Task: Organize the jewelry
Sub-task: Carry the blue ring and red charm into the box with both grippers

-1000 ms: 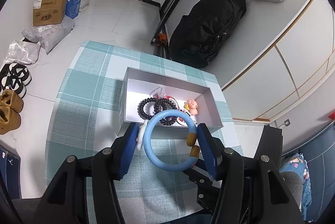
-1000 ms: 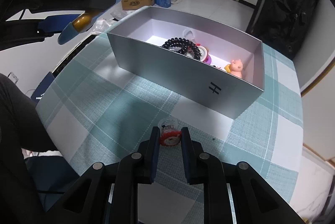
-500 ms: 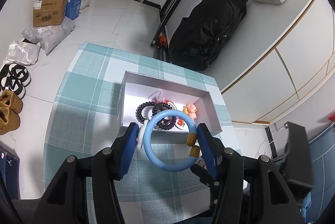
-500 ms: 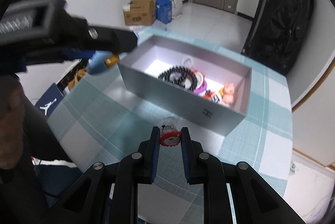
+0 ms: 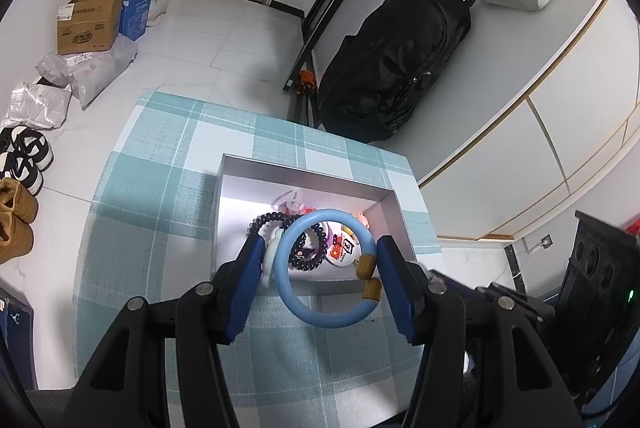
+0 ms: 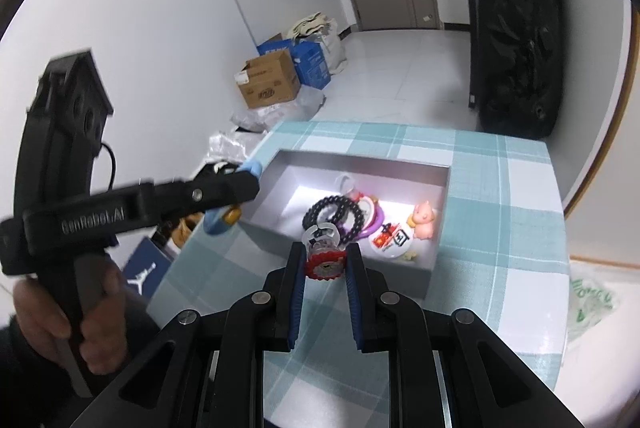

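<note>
My left gripper [image 5: 320,268] is shut on a light blue bangle [image 5: 316,316] with two wooden beads and holds it above the near wall of the grey box [image 5: 304,170]. My right gripper [image 6: 325,264] is shut on a red toothed ring [image 6: 325,265] with a clear band, held high over the box's near edge [image 6: 424,282]. In the box lie black bead bracelets [image 6: 334,212], a pink pig charm [image 6: 425,219], a round badge [image 6: 390,240] and a purple ring. The left gripper also shows in the right wrist view [image 6: 224,212], left of the box.
The box stands on a teal checked tablecloth [image 5: 160,204]. A black backpack [image 5: 392,64] leans on the wall behind the table. Cardboard boxes [image 5: 90,20], plastic bags and shoes lie on the floor to the left. A white plastic bag [image 6: 592,304] lies right of the table.
Both grippers have risen well above the table with their pieces still held. The box now looks smaller and farther below. The left gripper has drifted over the box's near wall.
</note>
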A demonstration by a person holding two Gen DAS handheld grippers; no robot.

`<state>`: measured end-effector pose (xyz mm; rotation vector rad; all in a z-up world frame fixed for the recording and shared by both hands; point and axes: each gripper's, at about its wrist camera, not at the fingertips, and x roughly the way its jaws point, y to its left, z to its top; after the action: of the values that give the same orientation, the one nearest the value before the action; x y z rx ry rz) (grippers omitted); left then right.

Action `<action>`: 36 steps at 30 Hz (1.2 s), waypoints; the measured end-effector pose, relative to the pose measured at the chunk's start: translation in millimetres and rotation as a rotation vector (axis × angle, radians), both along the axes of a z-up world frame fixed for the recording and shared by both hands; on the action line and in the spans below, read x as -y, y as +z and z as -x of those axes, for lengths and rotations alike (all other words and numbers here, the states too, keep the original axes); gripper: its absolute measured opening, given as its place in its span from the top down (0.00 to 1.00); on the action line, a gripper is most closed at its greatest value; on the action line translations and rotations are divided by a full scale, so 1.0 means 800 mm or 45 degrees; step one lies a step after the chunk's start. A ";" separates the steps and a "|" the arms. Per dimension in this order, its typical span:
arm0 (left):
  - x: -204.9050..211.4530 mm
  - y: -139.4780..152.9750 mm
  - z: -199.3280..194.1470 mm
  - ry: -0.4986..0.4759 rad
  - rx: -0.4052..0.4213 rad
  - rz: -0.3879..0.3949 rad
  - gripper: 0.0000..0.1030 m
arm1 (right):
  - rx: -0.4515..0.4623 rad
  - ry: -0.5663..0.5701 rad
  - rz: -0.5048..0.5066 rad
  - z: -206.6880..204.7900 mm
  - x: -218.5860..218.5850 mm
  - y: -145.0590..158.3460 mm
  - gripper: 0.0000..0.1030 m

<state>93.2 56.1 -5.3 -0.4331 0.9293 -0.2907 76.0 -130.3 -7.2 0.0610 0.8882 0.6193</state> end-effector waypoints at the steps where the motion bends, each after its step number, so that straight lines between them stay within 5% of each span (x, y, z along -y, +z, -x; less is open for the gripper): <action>1: 0.002 -0.001 -0.003 0.000 -0.002 -0.004 0.49 | -0.004 -0.007 -0.009 -0.004 0.002 0.002 0.82; 14: 0.012 -0.011 -0.042 -0.026 -0.092 0.002 0.49 | -0.059 -0.040 -0.107 -0.060 0.010 0.005 0.82; 19: 0.022 -0.015 -0.054 -0.035 -0.091 -0.098 0.49 | -0.076 -0.049 -0.106 -0.076 0.009 0.000 0.82; 36: 0.024 -0.039 -0.078 -0.065 -0.204 -0.078 0.49 | -0.190 -0.071 -0.124 -0.110 0.011 -0.030 0.82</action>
<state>155.7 36.8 -36.8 -0.3803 1.1044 -0.2763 163.8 -139.0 -30.8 0.2216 0.9970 0.6118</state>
